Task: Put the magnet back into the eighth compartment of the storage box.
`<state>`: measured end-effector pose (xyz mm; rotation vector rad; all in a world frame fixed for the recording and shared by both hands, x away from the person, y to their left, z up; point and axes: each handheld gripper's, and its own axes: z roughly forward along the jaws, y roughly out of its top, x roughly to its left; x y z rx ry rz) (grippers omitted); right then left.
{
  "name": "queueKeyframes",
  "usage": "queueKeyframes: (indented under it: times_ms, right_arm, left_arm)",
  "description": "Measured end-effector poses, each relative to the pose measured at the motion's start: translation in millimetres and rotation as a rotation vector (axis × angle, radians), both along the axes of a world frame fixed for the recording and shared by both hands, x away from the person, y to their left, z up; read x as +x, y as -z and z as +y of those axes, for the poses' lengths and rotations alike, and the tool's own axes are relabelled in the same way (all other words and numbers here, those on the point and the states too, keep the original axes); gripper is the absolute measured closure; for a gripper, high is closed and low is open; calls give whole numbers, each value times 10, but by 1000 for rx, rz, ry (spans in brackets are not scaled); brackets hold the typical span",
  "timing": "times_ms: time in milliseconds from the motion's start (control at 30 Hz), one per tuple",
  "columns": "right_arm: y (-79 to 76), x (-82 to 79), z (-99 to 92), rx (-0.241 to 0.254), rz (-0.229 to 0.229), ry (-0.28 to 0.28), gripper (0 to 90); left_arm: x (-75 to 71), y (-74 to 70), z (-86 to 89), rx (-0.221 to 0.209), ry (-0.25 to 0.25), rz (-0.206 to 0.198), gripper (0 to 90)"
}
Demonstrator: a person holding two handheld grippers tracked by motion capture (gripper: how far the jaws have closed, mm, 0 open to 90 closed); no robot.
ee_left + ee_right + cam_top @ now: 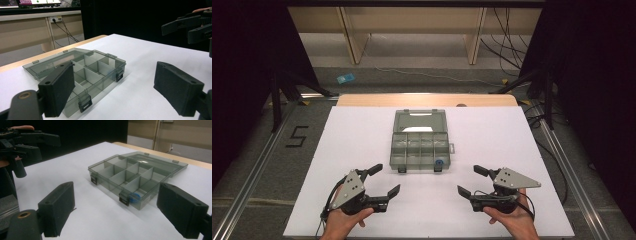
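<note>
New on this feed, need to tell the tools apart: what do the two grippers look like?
Both match: left gripper and right gripper are black, each with two flat rectangular jaws, a grey three-cornered plate with small holes on top, and a black cable trailing back. The hands are bare; no sleeves in view.

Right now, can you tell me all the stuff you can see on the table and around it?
organizer box: one, clear grey, lid open, middle of the table
blue thing: one, small, in the box's near right compartment
white sheet: one, covering the table
black number 5: one, on the floor at left
blue item: one, on the floor behind the table
left tongs: black, open, near left of the box
right tongs: black, open, near right
</note>
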<state>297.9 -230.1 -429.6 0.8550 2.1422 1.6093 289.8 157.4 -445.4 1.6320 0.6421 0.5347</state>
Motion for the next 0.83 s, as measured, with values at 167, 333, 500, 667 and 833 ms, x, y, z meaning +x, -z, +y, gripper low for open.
queueKeyframes:
  times_ms: [167, 333, 500, 667, 833]
  right_arm:
    - [-11, -14, -19, -15, 6, 4, 158]
    - [-4, -2, -11, -23, -13, 2, 158]
    - [-5, 6, -14, -23, -29, 3, 158]
    - [-6, -6, 0, -6, -5, -7, 158]
    - [-14, -13, -1, -18, -4, -2, 158]
  left_arm:
    - [1, 1, -2, -3, 1, 0, 165]
    - [2, 1, -2, -3, 1, 0, 165]
    - [5, 1, -3, -1, 1, 0, 165]
    - [4, 0, -3, -3, 1, -1, 166]
    - [4, 0, -2, -3, 1, -2, 166]
